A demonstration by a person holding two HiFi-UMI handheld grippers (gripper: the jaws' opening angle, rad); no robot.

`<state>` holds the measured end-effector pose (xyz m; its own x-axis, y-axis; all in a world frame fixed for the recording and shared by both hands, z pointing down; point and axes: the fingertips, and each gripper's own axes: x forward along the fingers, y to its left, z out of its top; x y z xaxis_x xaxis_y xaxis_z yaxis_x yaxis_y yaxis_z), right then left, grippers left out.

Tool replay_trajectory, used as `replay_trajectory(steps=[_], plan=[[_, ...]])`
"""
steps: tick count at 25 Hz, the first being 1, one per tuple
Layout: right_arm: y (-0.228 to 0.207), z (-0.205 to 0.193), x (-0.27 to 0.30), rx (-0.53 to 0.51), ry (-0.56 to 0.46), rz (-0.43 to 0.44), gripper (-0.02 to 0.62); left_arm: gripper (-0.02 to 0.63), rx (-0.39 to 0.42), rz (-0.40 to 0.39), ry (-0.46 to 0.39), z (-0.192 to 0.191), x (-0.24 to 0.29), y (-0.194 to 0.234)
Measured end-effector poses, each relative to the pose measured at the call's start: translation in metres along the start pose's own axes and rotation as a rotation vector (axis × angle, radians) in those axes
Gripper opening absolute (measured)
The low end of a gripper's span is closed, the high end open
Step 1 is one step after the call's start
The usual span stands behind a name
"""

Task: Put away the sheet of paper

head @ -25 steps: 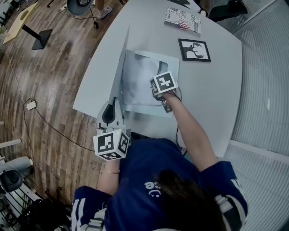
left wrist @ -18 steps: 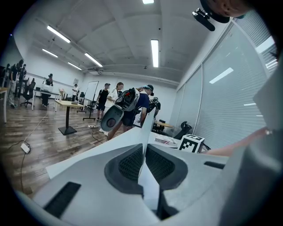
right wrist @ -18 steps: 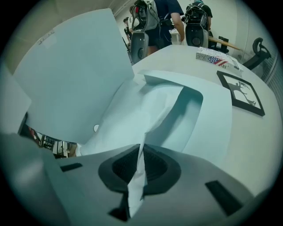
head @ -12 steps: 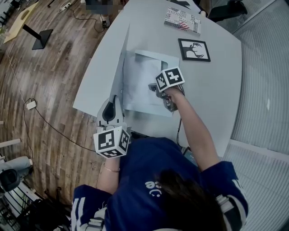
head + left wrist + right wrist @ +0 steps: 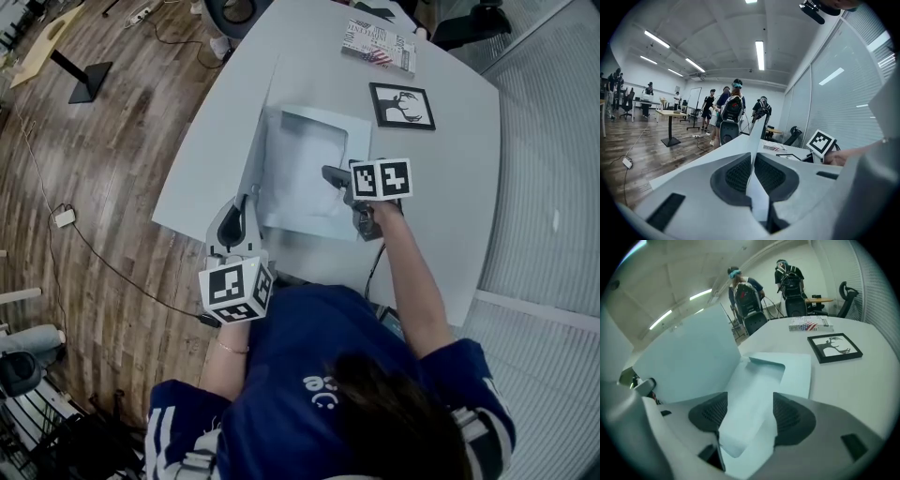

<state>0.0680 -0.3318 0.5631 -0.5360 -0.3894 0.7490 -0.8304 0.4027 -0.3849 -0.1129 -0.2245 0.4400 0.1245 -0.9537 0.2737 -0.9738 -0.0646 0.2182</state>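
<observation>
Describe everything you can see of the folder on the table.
The folder is pale grey-blue, thin card or plastic by its look, and lies open on the white table. Its back panel is flat; its cover stands upright along the left edge, pinched in the shut left gripper. A white sheet lies on the back panel, between the opening jaws of the right gripper, whose pads do not press it.

Folder (image 5: 357, 127): open, cover (image 5: 263, 127) upright in left tongs (image 5: 248, 201).
Sheet of paper (image 5: 300, 169): flat inside folder.
Right tongs (image 5: 330, 175): opening, at sheet's right edge.
Framed picture (image 5: 403, 105), magazine (image 5: 379, 44): beyond folder on surface (image 5: 450, 197).
</observation>
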Motion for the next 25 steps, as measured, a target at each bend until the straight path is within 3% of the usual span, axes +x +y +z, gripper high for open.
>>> replay_trajectory(steps=[6, 10, 15, 20, 25], plan=[[-0.002, 0.031, -0.057, 0.069, -0.272, 0.025, 0.272, 0.025, 0.023, -0.047, 0.012, -0.001, 0.000, -0.010], [0.002, 0.045, -0.098, 0.055, -0.450, 0.019, 0.229, 0.028, 0.043, -0.089, 0.025, -0.006, 0.001, -0.024], [0.003, 0.034, -0.130, 0.054, -0.554, -0.023, 0.217, 0.032, 0.105, -0.136, 0.054, -0.018, 0.000, -0.041], [0.002, 0.024, -0.154, 0.077, -0.635, -0.029, 0.168, 0.048, 0.250, -0.220, 0.105, -0.030, 0.006, -0.070], [-0.003, 0.005, -0.168, 0.098, -0.668, -0.037, 0.167, 0.066, 0.343, -0.294, 0.170, -0.052, 0.009, -0.096]])
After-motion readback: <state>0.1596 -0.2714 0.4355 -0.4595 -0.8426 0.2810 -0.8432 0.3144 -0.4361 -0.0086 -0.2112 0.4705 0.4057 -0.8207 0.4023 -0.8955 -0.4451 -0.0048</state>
